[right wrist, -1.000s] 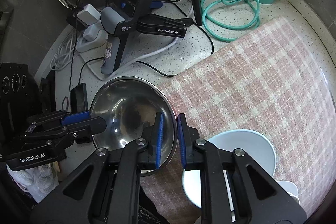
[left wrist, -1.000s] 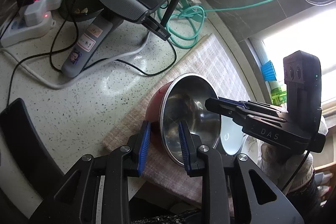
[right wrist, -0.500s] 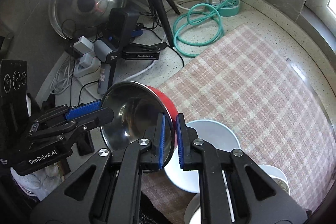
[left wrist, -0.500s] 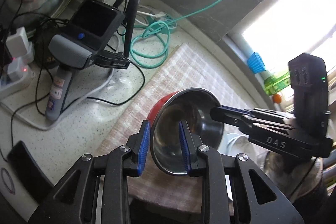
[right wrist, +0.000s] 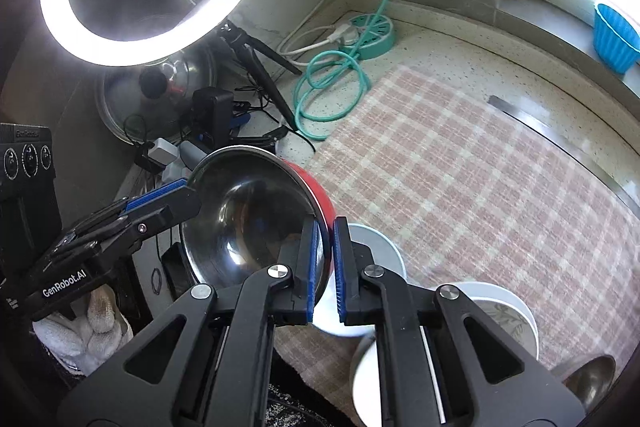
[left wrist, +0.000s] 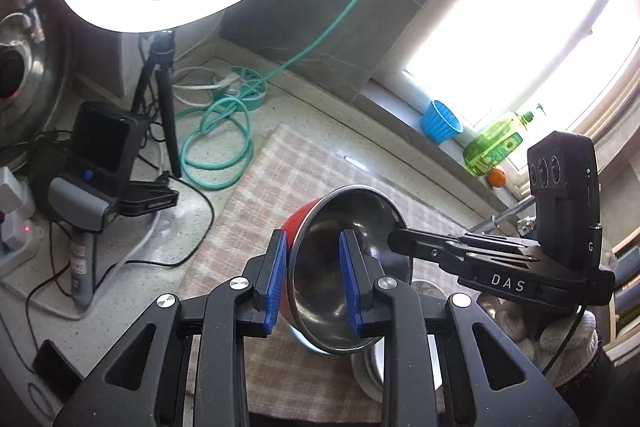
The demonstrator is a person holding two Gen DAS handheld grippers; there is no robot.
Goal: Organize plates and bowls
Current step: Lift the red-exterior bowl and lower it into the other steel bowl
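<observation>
Bowl [left wrist: 348,267] higher, above white bowls [right wrist: 376,251].

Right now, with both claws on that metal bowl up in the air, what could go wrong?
1. Both the left claw and right claw pinch only the thin rim of the tilted bowl; it might slip and drop.
2. White bowls sit on the checked cloth right beneath; a fall could chip them.

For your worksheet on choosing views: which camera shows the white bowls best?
The right wrist view: three white bowls show on the checked cloth. The left wrist view shows only slivers behind the steel bowl.
</observation>
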